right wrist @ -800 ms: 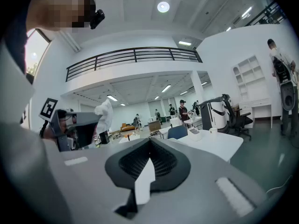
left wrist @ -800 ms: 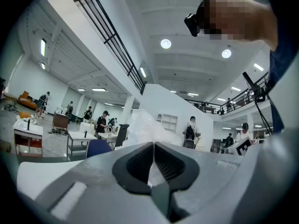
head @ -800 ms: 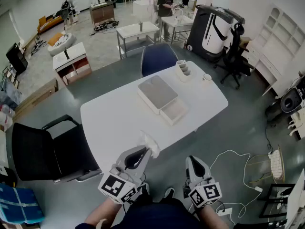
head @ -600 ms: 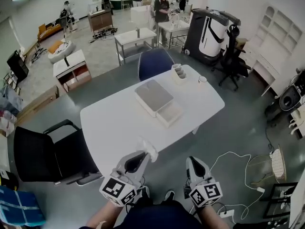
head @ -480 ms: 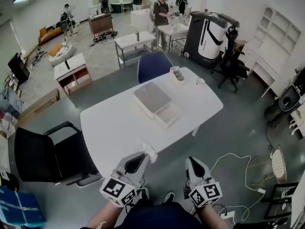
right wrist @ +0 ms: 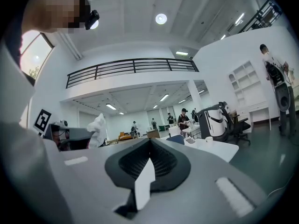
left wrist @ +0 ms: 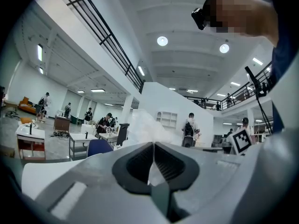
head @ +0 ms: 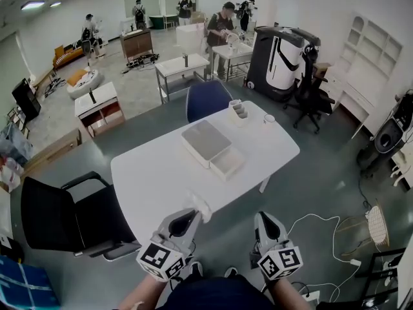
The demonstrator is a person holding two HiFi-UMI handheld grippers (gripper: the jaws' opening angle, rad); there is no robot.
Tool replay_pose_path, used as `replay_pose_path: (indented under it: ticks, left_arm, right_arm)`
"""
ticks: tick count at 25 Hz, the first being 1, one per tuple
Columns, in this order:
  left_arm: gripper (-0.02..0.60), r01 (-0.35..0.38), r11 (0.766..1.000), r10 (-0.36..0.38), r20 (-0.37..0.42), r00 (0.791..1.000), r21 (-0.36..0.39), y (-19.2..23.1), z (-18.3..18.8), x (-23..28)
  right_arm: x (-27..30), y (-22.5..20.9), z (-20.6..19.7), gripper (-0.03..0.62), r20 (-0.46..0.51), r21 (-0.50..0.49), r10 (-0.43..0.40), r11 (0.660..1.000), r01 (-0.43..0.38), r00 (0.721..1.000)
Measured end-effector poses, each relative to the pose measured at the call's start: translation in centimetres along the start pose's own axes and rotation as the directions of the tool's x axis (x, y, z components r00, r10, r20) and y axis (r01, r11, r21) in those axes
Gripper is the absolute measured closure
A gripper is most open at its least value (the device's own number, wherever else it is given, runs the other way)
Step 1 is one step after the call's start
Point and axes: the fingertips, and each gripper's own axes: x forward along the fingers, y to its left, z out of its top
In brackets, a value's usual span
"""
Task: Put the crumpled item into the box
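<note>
A crumpled white item [head: 201,206] sticks out of my left gripper [head: 193,216], which is shut on it just over the near edge of the white table [head: 155,173]. In the left gripper view the crumpled item [left wrist: 142,127] bulges above the closed jaws of the left gripper [left wrist: 153,146]. On the middle of the table sits a flat grey-lidded box [head: 205,141], with a smaller open white box [head: 227,162] against its near right corner. My right gripper [head: 263,219] hangs shut and empty off the table's near edge, to the right of the left one. The right gripper view shows its jaws [right wrist: 150,141] closed, with the crumpled item [right wrist: 98,127] at the left.
A black chair [head: 61,215] stands at the table's left and a blue chair [head: 208,99] at its far side. A white holder [head: 240,110] and a cup [head: 269,118] sit at the table's far right end. A white cable [head: 316,218] lies on the floor at right. People stand far off.
The head view has tilted slightly, so the table sits a little differently in frame. Both grippers keep their places, the left still holding the crumpled item.
</note>
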Motion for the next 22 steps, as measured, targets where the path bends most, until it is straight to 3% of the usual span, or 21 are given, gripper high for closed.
replay_pose_path:
  ticks: [5,11,22]
  left_arm:
    - [0.569,0.002,1.0,-0.002,-0.001,1.0,0.003,2.8,-1.0,-1.3]
    - [0.569,0.051,0.999,-0.051,-0.029,0.998,-0.008,3.9,-1.7,-0.5]
    - [0.569,0.082,0.996,-0.083,-0.057,0.995,-0.019,4.0,-2.1,8.2]
  right_arm:
    - [0.6,0.9,0.3,0.592,0.054,-0.01,-0.05,0.999,0.051,0.997]
    - [0.8,0.4,-0.5,0.592,0.043,-0.007,-0.115,0.993,0.115,0.992]
    - [3.9,-6.7,0.1,0.592,0.018,0.014,-0.148,0.989,0.148,0.989]
